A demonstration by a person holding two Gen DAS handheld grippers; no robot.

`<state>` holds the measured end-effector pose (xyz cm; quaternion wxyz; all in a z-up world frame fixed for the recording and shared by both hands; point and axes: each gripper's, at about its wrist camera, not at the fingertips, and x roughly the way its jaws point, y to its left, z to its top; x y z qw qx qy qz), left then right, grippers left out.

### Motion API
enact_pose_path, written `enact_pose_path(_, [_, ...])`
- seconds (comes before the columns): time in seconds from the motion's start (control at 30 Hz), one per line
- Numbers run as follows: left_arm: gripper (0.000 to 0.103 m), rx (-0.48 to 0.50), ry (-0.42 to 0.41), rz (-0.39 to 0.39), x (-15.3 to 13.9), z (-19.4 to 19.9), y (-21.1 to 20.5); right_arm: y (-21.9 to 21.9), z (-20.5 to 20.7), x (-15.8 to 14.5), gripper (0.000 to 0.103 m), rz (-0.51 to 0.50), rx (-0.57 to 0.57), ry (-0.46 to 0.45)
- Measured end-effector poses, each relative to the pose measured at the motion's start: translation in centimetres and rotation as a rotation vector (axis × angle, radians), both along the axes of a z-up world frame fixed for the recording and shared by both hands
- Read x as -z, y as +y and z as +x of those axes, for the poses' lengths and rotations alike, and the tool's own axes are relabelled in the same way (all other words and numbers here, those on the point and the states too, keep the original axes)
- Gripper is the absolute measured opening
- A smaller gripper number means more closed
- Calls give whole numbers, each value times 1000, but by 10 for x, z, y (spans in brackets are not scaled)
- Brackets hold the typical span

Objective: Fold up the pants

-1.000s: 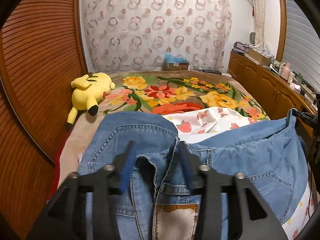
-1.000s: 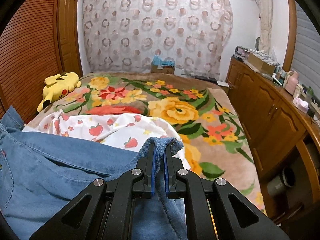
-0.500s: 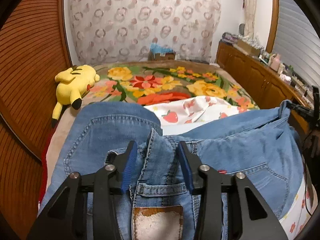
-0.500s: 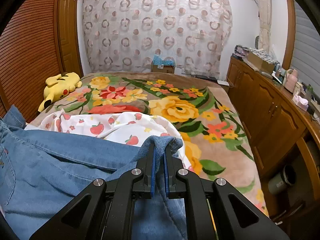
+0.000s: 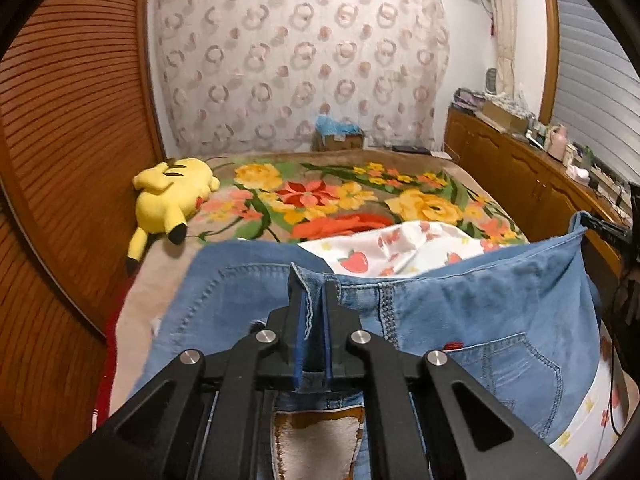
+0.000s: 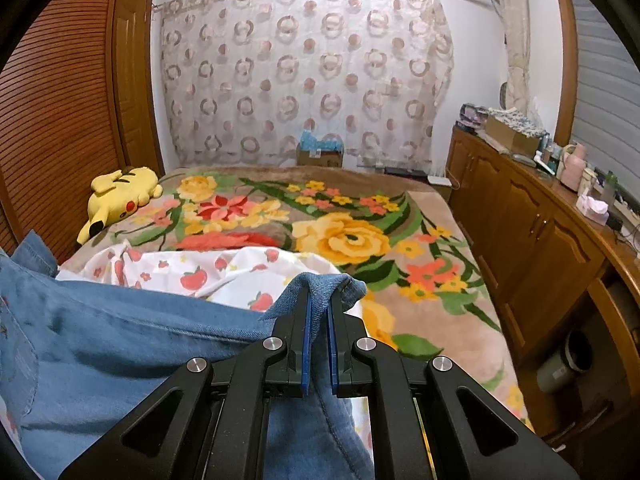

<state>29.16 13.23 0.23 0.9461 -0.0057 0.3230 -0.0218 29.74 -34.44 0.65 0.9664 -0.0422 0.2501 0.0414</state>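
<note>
Light blue denim pants hang spread between my two grippers above the near end of the bed, waistband up. My left gripper is shut on the waistband near the fly. A leather patch shows below it. My right gripper is shut on the other waistband end of the pants, which stretch away to the left in that view. A back pocket faces the left camera.
A white strawberry-print cloth lies on the floral blanket behind the pants. A yellow plush toy lies at the bed's left edge by the slatted wooden wall. A wooden cabinet with clutter runs along the right.
My left gripper has closed on the waistband; its jaws stood open around the fly before. My right gripper has kept its hold and barely moved.
</note>
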Motion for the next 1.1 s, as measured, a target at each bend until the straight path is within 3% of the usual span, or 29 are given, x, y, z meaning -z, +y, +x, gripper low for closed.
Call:
enact_pose_path(0.2, [8, -39, 20, 7, 10, 13, 9, 11, 12, 10, 6, -28, -9, 0])
enact_pose_path(0.53, [8, -41, 54, 24, 26, 22, 2, 16, 45, 39, 7, -50, -13, 97])
enact_pose_path(0.7, [8, -31, 44, 30, 22, 18, -3, 14, 49, 28, 7, -19, -11, 107])
enact_pose_path(0.83, [18, -28, 17, 58, 12, 7, -8, 9, 34, 16, 14, -3, -9, 90])
enact_pose_path(0.9, [29, -41, -1, 83, 6, 2, -10, 9, 26, 14, 15, -7, -4, 86])
enact_pose_path(0.97, [47, -33, -30, 69, 0, -6, -11, 10, 15, 12, 16, -9, -8, 75])
enact_pose_path(1.03, [53, -12, -46, 49, -5, -13, -14, 11, 4, 11, 16, -15, -9, 66])
enact_pose_path(1.1, [71, 3, -53, 47, -7, -18, -18, 10, -4, 12, 17, -16, -7, 57])
